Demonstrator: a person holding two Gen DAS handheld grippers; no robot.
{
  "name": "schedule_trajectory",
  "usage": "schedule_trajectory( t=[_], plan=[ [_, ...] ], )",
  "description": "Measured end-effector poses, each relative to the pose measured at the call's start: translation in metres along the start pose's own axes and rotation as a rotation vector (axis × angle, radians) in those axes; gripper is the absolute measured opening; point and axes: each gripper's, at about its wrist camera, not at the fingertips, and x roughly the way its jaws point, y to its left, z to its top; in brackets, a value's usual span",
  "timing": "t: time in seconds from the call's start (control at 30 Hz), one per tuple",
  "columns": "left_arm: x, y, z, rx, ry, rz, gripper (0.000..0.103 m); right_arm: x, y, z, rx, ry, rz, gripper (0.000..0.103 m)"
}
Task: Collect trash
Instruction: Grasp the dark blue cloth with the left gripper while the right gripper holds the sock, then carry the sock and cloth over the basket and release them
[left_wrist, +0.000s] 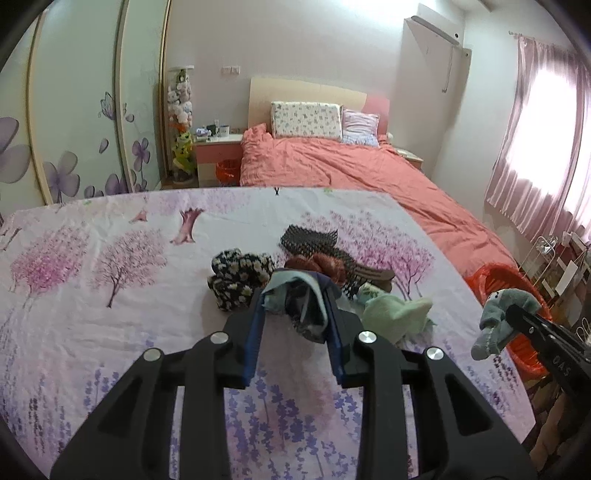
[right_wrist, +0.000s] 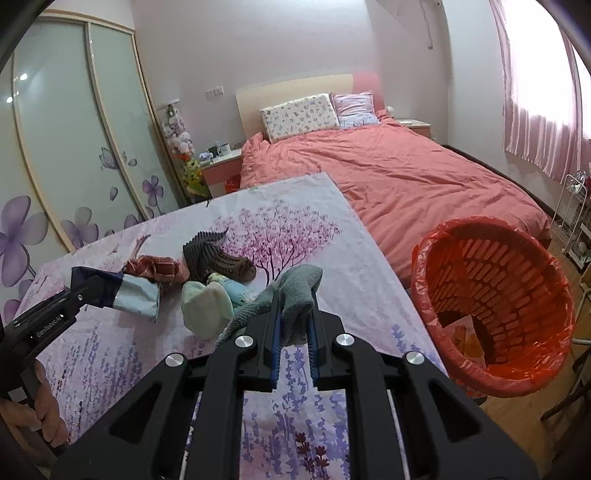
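On the flowered tablecloth (left_wrist: 110, 332) lies a pile of socks: a black floral one (left_wrist: 236, 273), a rust-red one (left_wrist: 317, 266), a dark patterned one (left_wrist: 310, 240) and a pale green one (left_wrist: 395, 314). My left gripper (left_wrist: 295, 295) is shut on a blue and navy sock (left_wrist: 306, 306), lifted just over the pile; the right wrist view shows it too (right_wrist: 136, 295). My right gripper (right_wrist: 294, 299) is shut on a grey sock (right_wrist: 299, 288), held above the table's right edge. A red-lined basket (right_wrist: 480, 225) stands on the floor to the right, and something lies at its bottom.
A bed with a coral duvet (right_wrist: 406, 173) stands beyond the table. Sliding wardrobe doors with purple flowers (left_wrist: 74, 122) line the left wall. A wire rack (right_wrist: 572, 221) stands by the pink curtains. A person's hand (right_wrist: 40, 417) grips the left gripper's handle.
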Motion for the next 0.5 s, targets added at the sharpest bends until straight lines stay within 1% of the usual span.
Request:
schedule_trajectory(
  t=[0.33, 0.5],
  plan=[
    [-0.032, -0.016, 0.015, 0.025, -0.070, -0.016, 0.030, -0.021, -0.010, 0.005, 0.008, -0.043, -0.006, 0.012],
    [-0.048, -0.033, 0.027, 0.047, -0.113, -0.040, 0.030, -0.034, -0.020, 0.012, 0.020, -0.081, -0.015, 0.012]
  ],
)
